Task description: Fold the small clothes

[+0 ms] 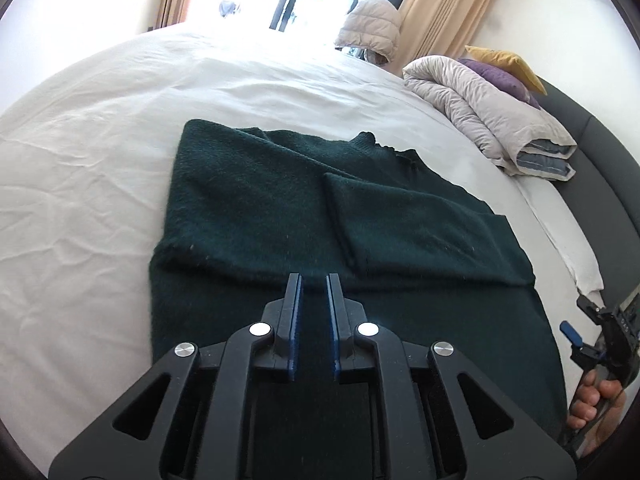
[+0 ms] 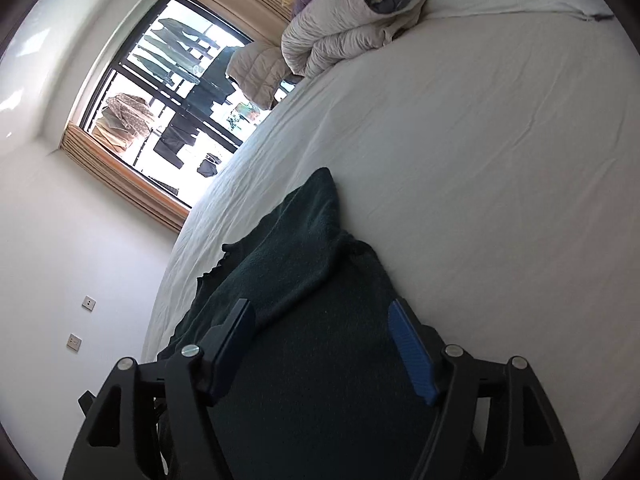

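Observation:
A dark green sweater (image 1: 256, 208) lies flat on the white bed sheet (image 1: 80, 184), with one sleeve (image 1: 404, 216) folded across its body. My left gripper (image 1: 314, 280) hovers over the sweater's near part, its blue-padded jaws a small gap apart with nothing between them. My right gripper (image 2: 320, 312) is wide open over the sweater (image 2: 320, 288) near its right edge, tilted on its side. It also shows at the right edge of the left wrist view (image 1: 576, 332), held in a hand.
A folded grey duvet (image 1: 488, 120) with purple and yellow pillows (image 1: 504, 68) lies at the head of the bed by the dark headboard (image 1: 600, 152). A beige jacket (image 1: 372, 24) hangs by the bright window (image 2: 168, 92). White sheet surrounds the sweater.

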Demonstrator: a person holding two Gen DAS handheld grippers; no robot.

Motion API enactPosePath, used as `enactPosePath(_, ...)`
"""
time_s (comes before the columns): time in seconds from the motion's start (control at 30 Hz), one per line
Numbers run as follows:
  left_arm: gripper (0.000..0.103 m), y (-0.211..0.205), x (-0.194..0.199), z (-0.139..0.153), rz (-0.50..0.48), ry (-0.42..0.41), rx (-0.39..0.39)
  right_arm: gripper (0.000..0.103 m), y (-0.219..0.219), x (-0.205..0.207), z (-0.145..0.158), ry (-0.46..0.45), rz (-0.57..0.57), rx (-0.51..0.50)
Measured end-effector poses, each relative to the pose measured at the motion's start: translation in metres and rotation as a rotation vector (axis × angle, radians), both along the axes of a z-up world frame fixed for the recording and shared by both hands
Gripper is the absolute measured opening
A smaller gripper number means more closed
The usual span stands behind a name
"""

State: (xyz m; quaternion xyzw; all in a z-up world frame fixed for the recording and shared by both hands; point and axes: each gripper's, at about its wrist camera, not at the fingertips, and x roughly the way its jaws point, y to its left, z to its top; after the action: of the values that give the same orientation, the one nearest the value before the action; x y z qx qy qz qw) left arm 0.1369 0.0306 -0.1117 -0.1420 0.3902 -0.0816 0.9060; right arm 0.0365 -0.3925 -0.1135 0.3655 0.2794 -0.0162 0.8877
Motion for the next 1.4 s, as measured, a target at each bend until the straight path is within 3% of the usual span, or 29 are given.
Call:
enactPosePath(0.07,0.037,-0.003,-0.028,0.007,-0.023,-0.021,0.02,0.073,0.007,-0.017,0.007,-0.005,-0.002,-0.029)
enactPosePath(0.1,0.067,-0.005,-0.042,0.01,-0.038,-0.041,0.039,0.073,0.012,-0.025,0.009,-0.012,0.0,-0.041)
enactPosePath(0.13,0.084,-0.008,-0.058,0.014,-0.049,-0.072,0.065,0.073,0.018,-0.032,0.014,-0.016,0.005,-0.054)
enactPosePath(0.23,0.092,-0.019,-0.101,0.021,-0.121,-0.145,0.144,0.075,0.038,-0.05,0.028,-0.03,0.036,-0.154)
enactPosePath(0.37,0.093,-0.027,-0.153,0.031,-0.194,-0.23,0.259,0.081,0.073,-0.071,0.056,-0.108,0.068,-0.361)
enactPosePath(0.5,0.096,-0.036,-0.205,0.035,-0.258,-0.314,0.42,0.103,0.107,-0.094,0.085,-0.221,0.025,-0.541)
enactPosePath(0.63,0.097,-0.042,-0.24,0.027,-0.321,-0.34,0.55,0.103,0.124,-0.107,0.103,-0.282,-0.014,-0.649)
enactPosePath(0.93,0.097,-0.047,-0.287,-0.005,-0.509,-0.354,0.773,0.103,0.127,-0.118,0.101,-0.251,0.011,-0.607)
enactPosePath(1.17,0.098,-0.075,-0.322,-0.039,-0.669,-0.458,0.978,0.103,0.125,-0.125,0.102,-0.232,0.013,-0.593)
enactPosePath(1.4,0.099,-0.091,-0.345,-0.094,-0.765,-0.583,1.302,0.103,0.113,-0.133,0.109,-0.231,-0.015,-0.557)
